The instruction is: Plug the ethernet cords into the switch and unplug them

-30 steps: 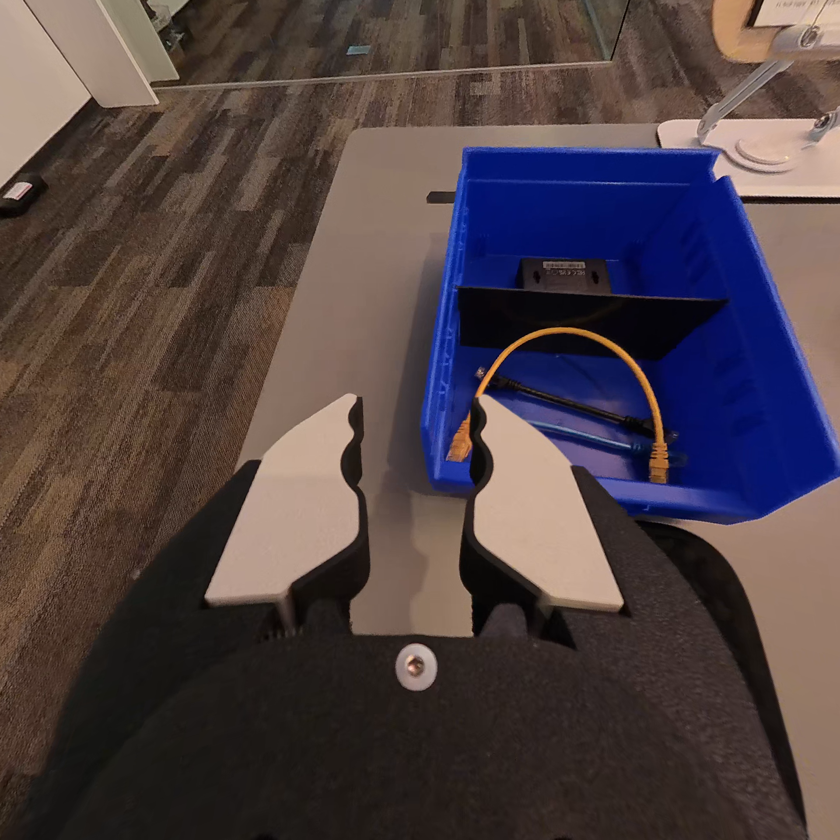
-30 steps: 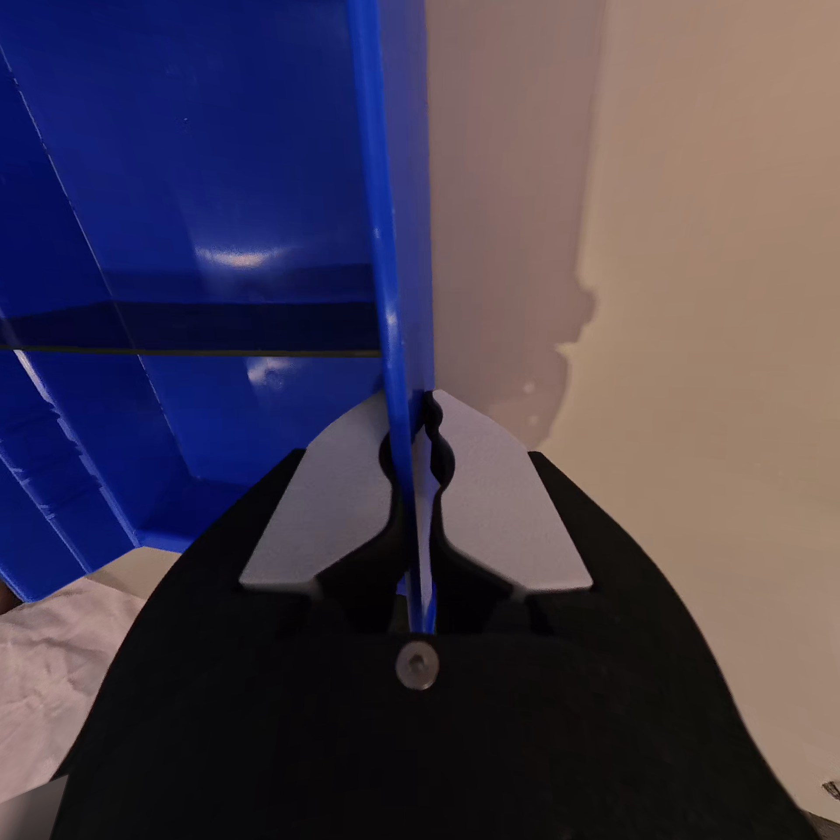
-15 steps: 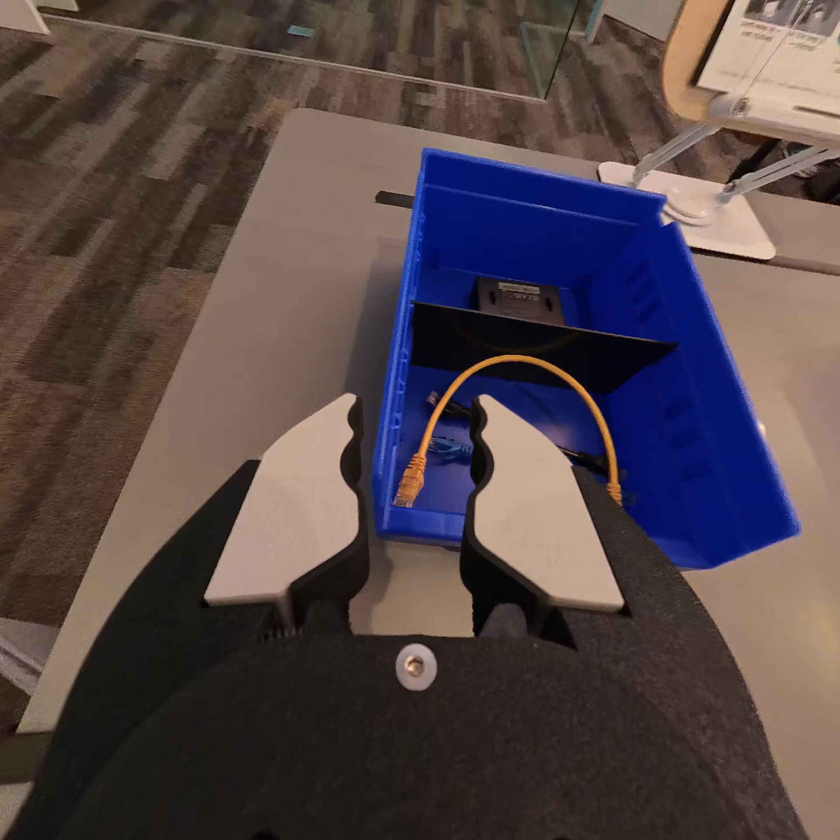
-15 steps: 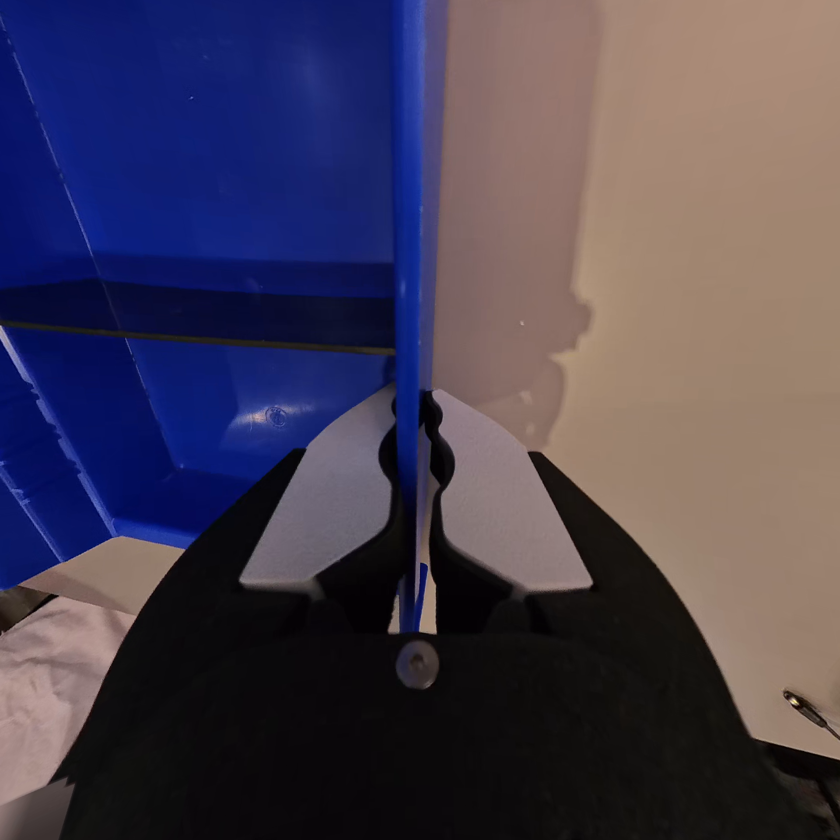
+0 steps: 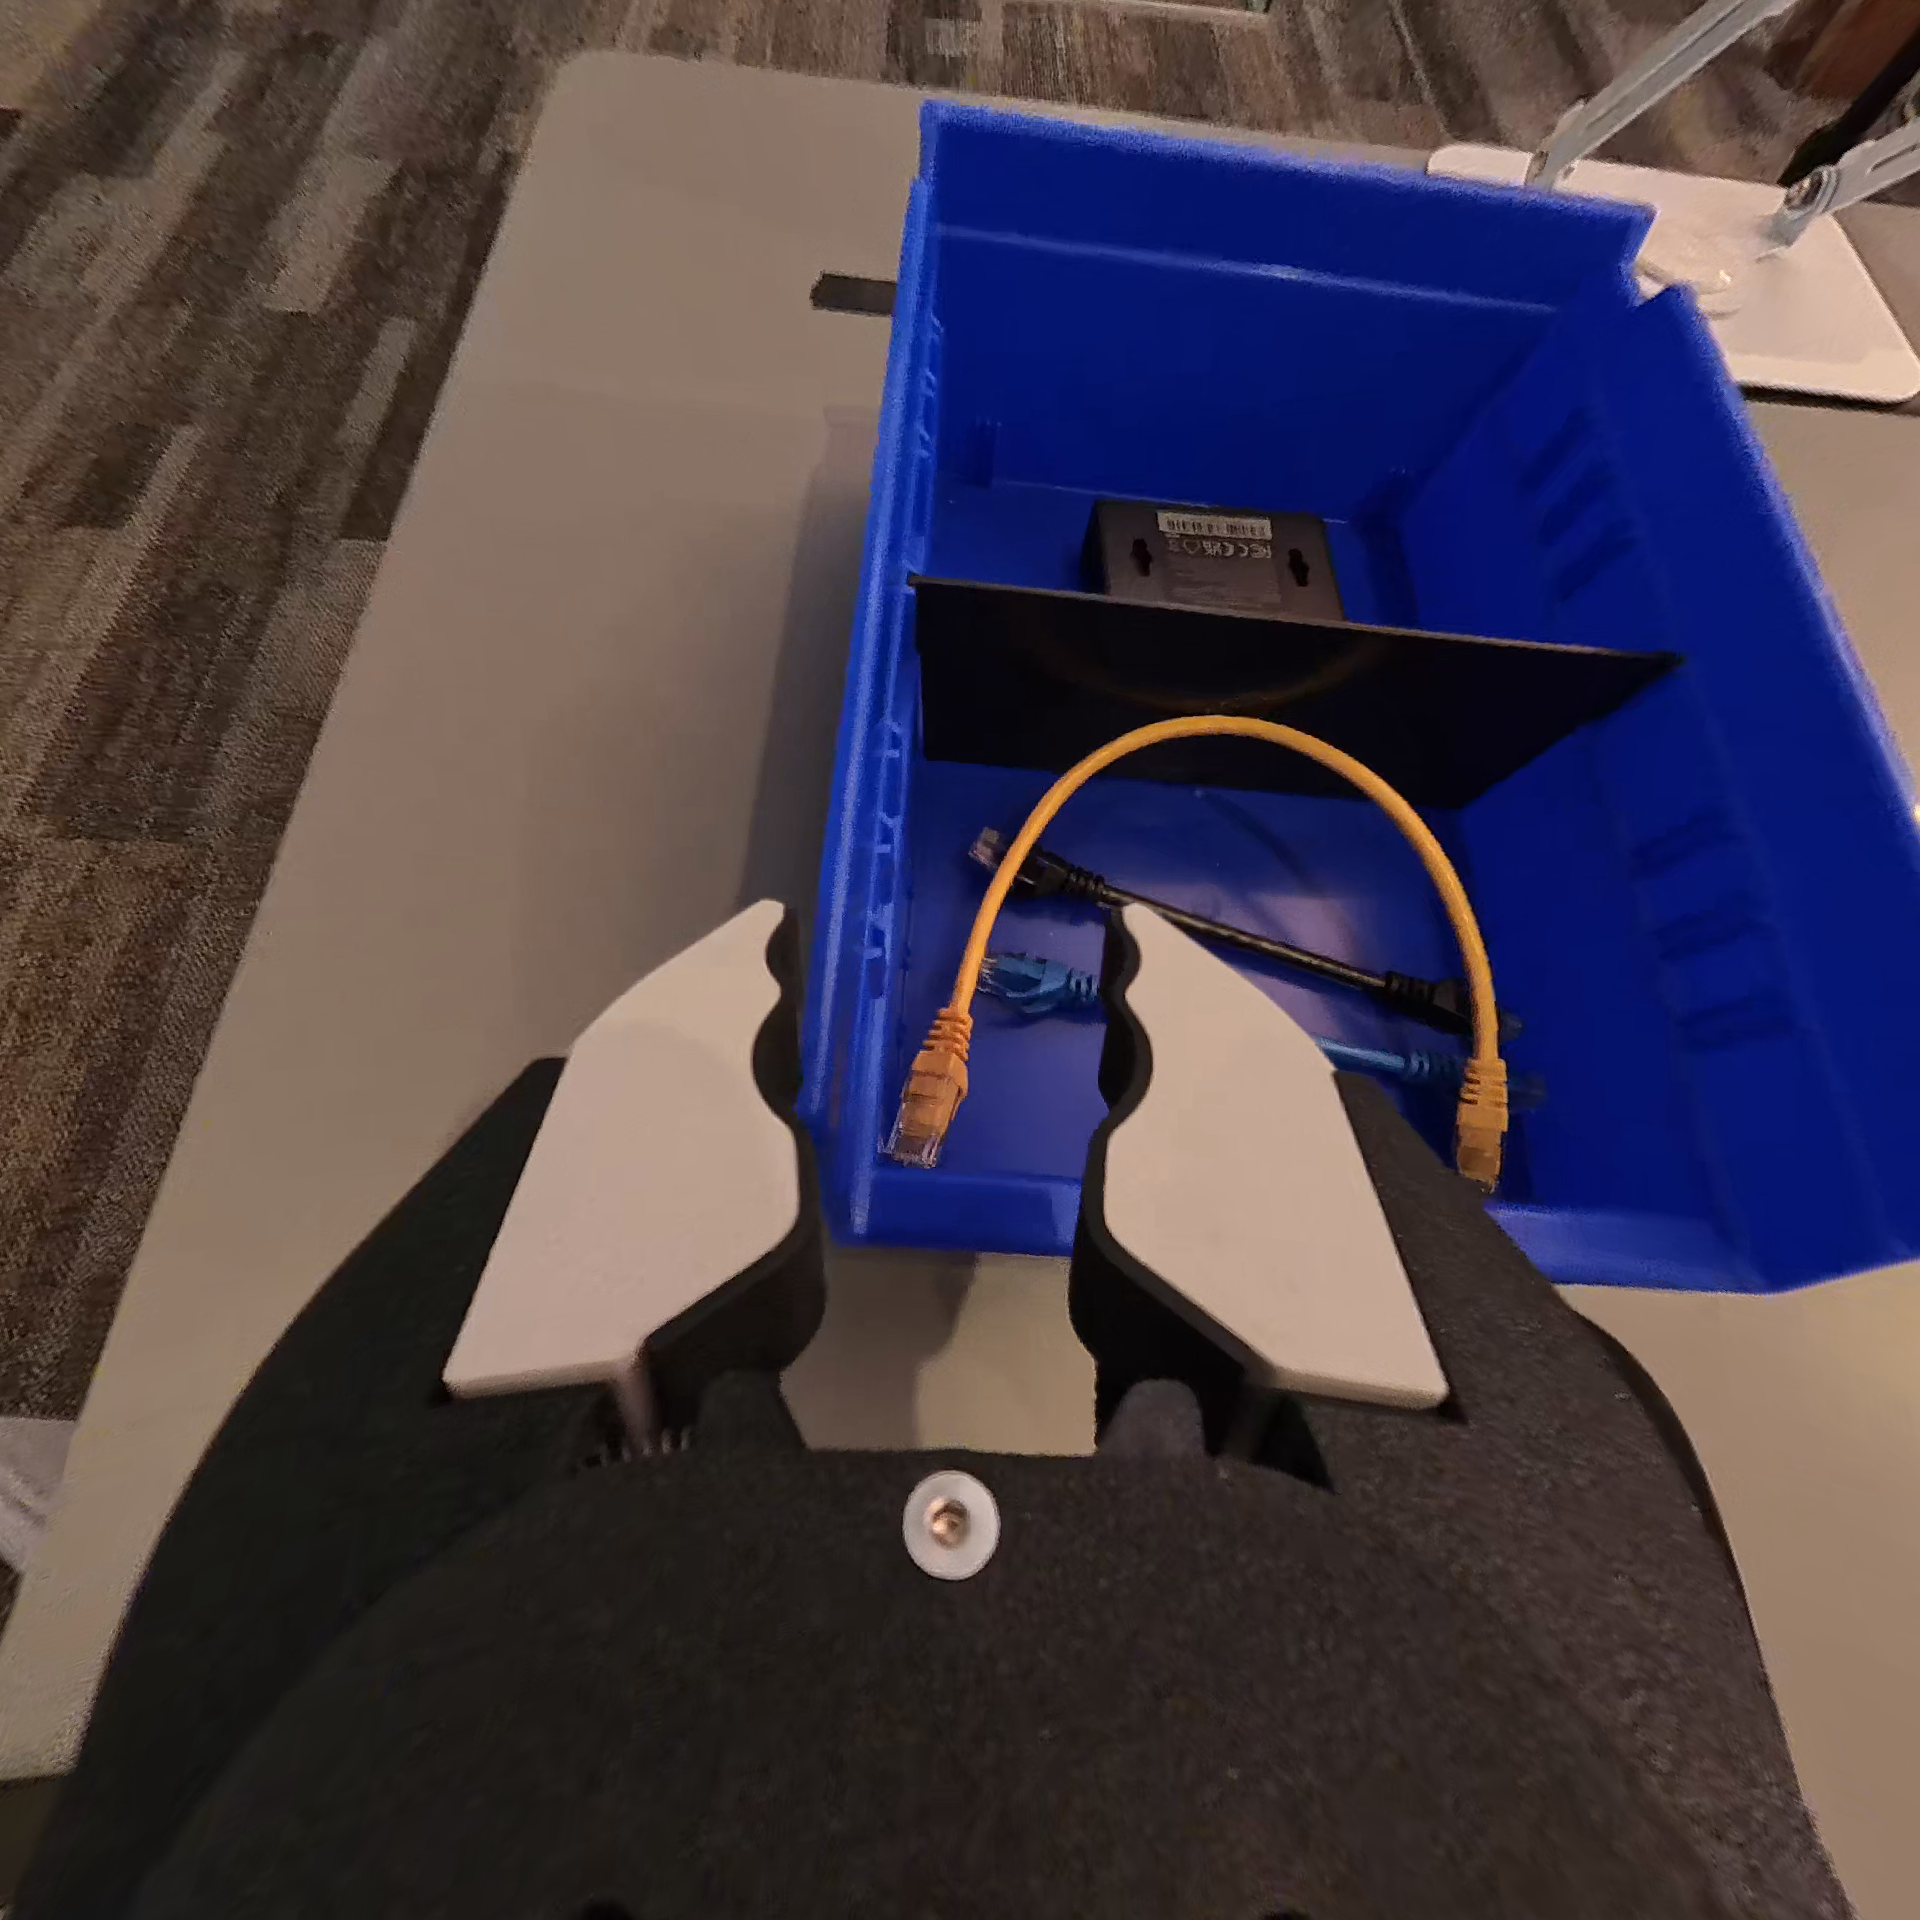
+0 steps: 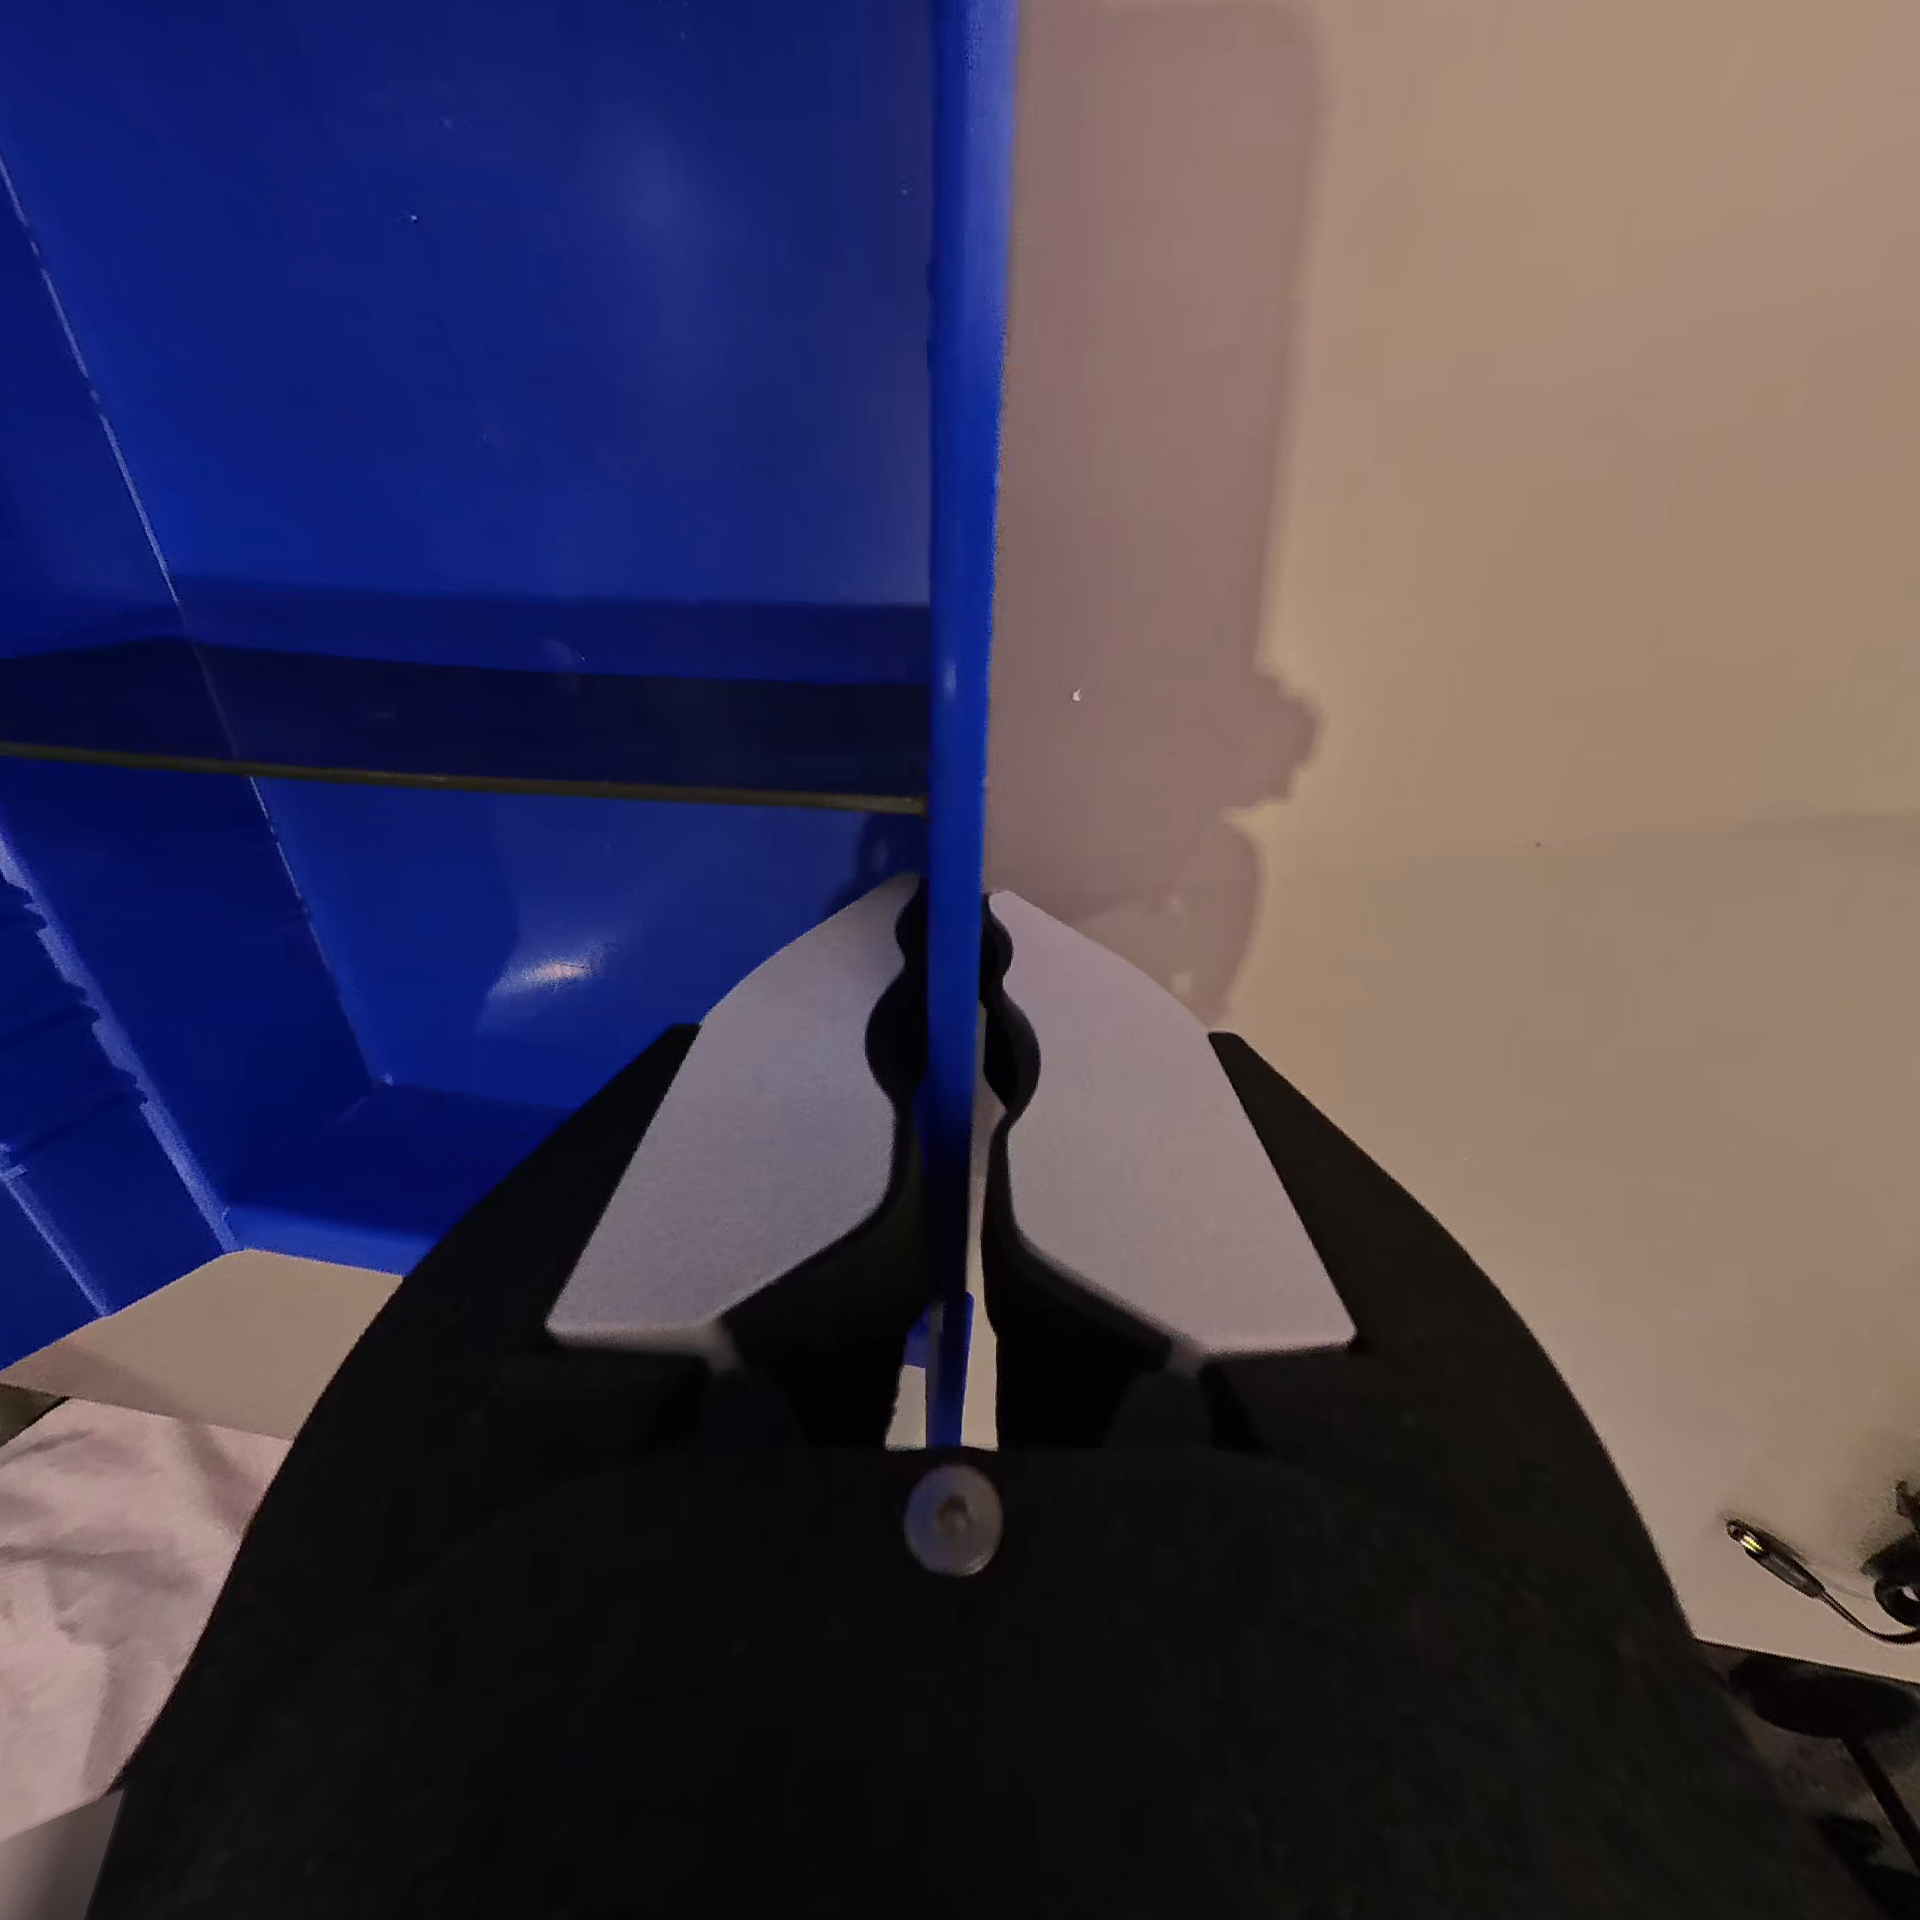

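A blue bin [image 5: 1195, 343] stands on the grey table. A black divider [image 5: 1247, 696] splits it. The black switch [image 5: 1210, 561] lies behind the divider. In front of it lie a yellow ethernet cord [image 5: 1226, 732], a black cord [image 5: 1247, 940] and a blue cord [image 5: 1039, 982]. My left gripper [image 5: 951, 914] is open and empty, its fingers straddling the bin's near left corner above the yellow plug [image 5: 925, 1101]. My right gripper [image 6: 951, 899] is shut on the bin's right wall [image 6: 961, 520].
A white stand base [image 5: 1787, 301] sits behind the bin at the far right. The table's left edge drops to patterned carpet [image 5: 187, 416]. Crumpled white cloth [image 6: 94, 1538] and a small black cable [image 6: 1829, 1600] lie near the right gripper. Left tips to right tips: about 80 cm. Between my left fingertips and the black switch [image 5: 1210, 561] there is roughly 20 cm.
My left gripper has moved forward and right, from beside the bin to over its near left corner. The right gripper has kept its hold on the bin wall.
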